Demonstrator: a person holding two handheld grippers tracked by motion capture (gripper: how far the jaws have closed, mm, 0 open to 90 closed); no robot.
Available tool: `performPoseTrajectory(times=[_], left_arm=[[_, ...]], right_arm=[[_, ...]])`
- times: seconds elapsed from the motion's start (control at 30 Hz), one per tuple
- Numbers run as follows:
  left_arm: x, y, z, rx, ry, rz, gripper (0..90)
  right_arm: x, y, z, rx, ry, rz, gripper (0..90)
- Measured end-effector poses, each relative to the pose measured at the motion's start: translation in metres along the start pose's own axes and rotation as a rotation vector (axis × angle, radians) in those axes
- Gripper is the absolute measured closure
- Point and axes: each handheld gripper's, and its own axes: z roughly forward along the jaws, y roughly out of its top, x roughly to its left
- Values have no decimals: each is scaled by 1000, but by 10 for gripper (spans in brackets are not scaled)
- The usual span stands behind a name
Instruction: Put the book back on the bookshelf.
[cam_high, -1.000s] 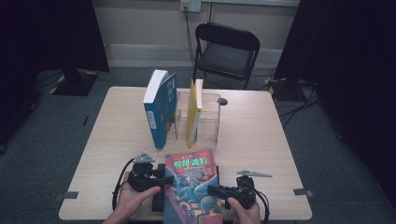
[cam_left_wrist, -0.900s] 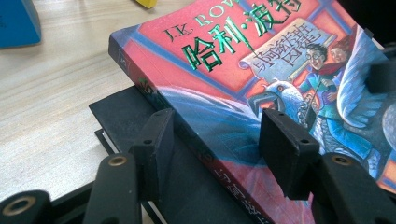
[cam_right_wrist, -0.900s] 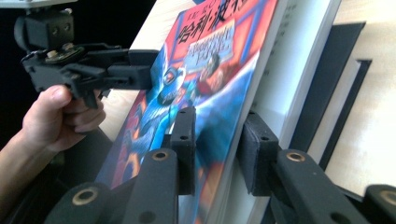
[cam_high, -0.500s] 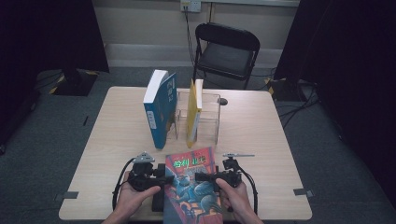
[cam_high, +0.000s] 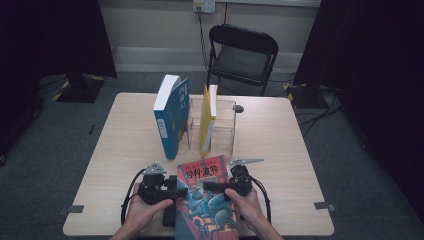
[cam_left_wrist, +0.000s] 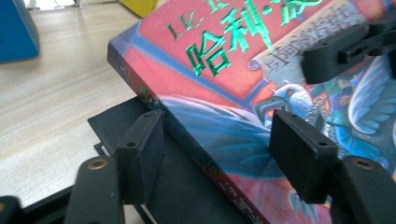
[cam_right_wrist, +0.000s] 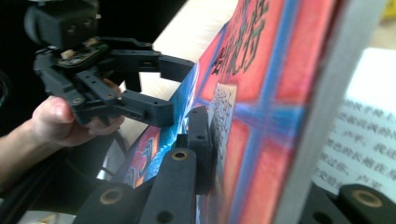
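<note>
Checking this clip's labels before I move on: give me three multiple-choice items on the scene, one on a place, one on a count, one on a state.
1. Where does the yellow book stand?
A. in the clear rack
B. flat on the chair
C. on the floor

2. How many books are on the table?
A. two
B. three
C. five

3. How do the right gripper's jaws stand?
A. wide open over bare wood
B. shut on the red book's cover
C. shut on a pen

Answers:
1 A, it stands upright between the rack's clear walls.
2 B, there is the blue book, the yellow one and the red one.
3 B, the right gripper view shows a jaw pressed flat on the lifted cover, with printed pages bared beside it.
</note>
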Motion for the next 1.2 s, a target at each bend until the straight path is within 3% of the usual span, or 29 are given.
performPoseTrajectory(times=[0.2, 0.37, 0.5, 0.6, 0.73, 0.77, 0.8, 0.83, 0.93, 1.03, 1.2], left_arm=[[4, 0, 3, -34, -58, -41, 263], [5, 0, 8, -25, -178, -77, 280], [4, -1, 4, -49, -191, -66, 299], [4, 0, 3, -72, -225, -67, 324], [5, 2, 8, -76, -302, -92, 328], [2, 2, 12, -58, -328, -79, 350], [-1, 3, 12, -63, -306, -75, 323], [-1, 4, 11, -55, -311, -74, 326], [3, 8, 3, -103, -374, -112, 495], [-4, 18, -5, -126, -343, -44, 553], [-8, 39, -22, -201, -306, 12, 647]], right_arm=[[11, -1, -6, -41, 3, -63, 831], [19, -1, -9, -70, 19, -80, 841], [24, -1, -11, -86, 30, -93, 849], [29, 1, -13, -103, 40, -104, 853], [34, 4, -15, -118, 48, -124, 855], [35, 4, -15, -121, 48, -125, 855], [35, 4, -14, -124, 56, -122, 855], [36, 4, -14, -127, 47, -124, 855], [34, 5, -19, -145, 55, -113, 854], [38, 11, -23, -160, 42, -133, 851], [50, 31, -29, -197, 9, -175, 849]])
